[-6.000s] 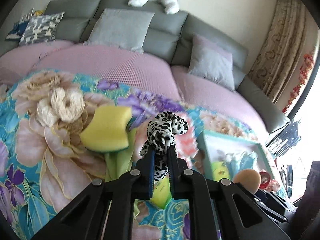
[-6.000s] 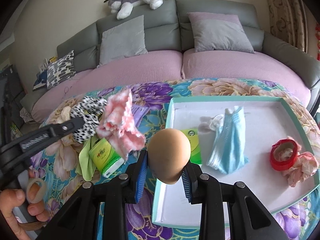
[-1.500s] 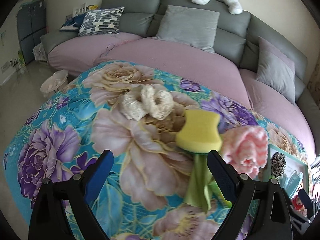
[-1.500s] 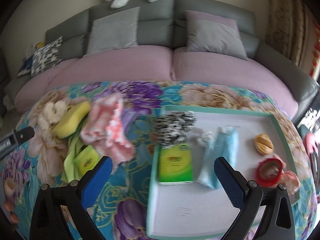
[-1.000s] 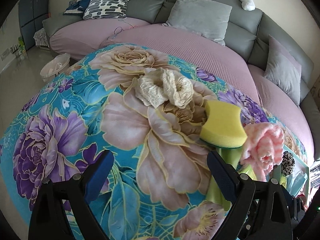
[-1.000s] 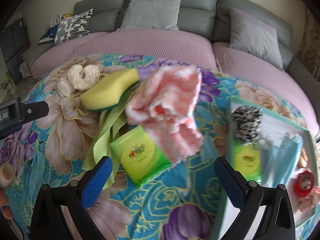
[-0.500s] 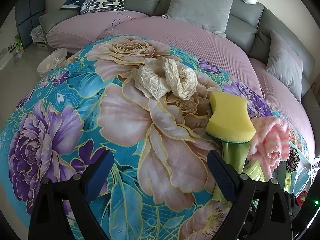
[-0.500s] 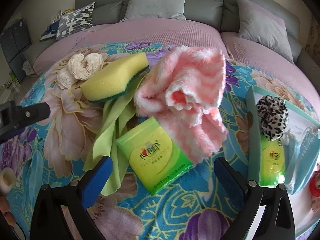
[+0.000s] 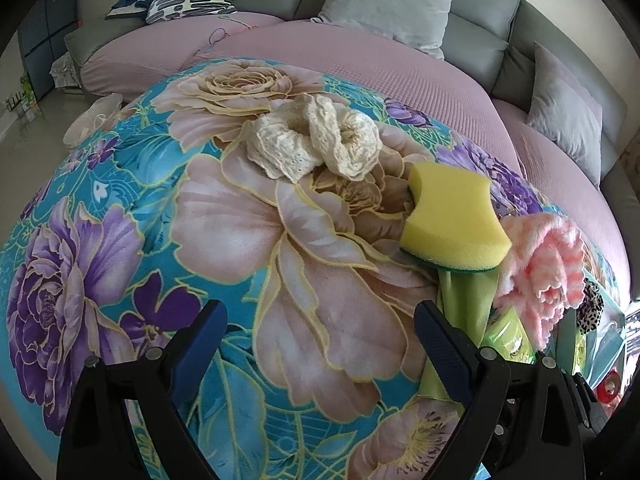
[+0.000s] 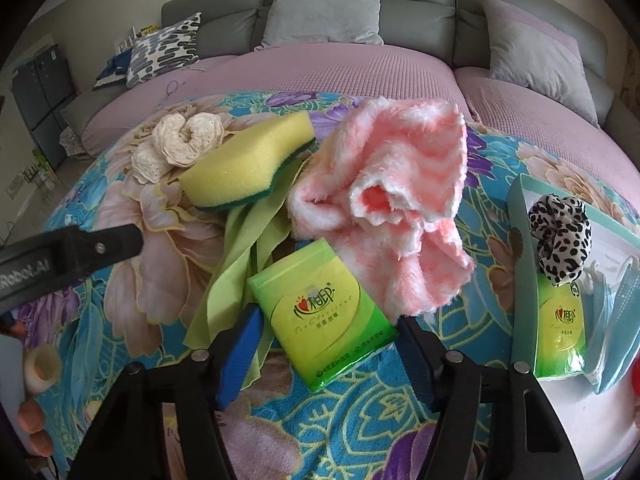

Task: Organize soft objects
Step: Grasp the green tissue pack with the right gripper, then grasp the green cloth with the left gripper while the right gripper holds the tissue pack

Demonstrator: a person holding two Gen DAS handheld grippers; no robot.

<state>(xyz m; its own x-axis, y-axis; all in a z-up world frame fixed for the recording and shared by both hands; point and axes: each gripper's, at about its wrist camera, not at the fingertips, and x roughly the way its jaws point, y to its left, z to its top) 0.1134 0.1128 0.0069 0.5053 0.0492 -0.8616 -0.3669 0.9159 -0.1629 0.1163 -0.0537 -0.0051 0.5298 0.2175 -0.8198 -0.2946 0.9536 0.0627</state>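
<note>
While its jaws close, right gripper [image 10: 326, 338] seemingly straddles tissue pack [image 10: 322, 316].

Two tissue packs [image 10: 322, 314] [image 10: 558, 330], one sponge [image 10: 250, 160], one pink towel [image 10: 396, 200], one leopard scrunchie [image 10: 560, 232]

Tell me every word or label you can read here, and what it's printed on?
"RobotAI": white letters on the left gripper's black arm.
Green tissue pack: red heart logo, Chinese characters and cursive script, too small to read.
Second tissue pack in the tray: same print, unreadable.

Sponge [image 10: 250, 166] atop cloth [image 10: 236, 256], towel [image 10: 394, 208] right, tissue pack [image 10: 322, 314] in front, scrunchie [image 10: 560, 232] seemingly in tray [image 10: 520, 280].
</note>
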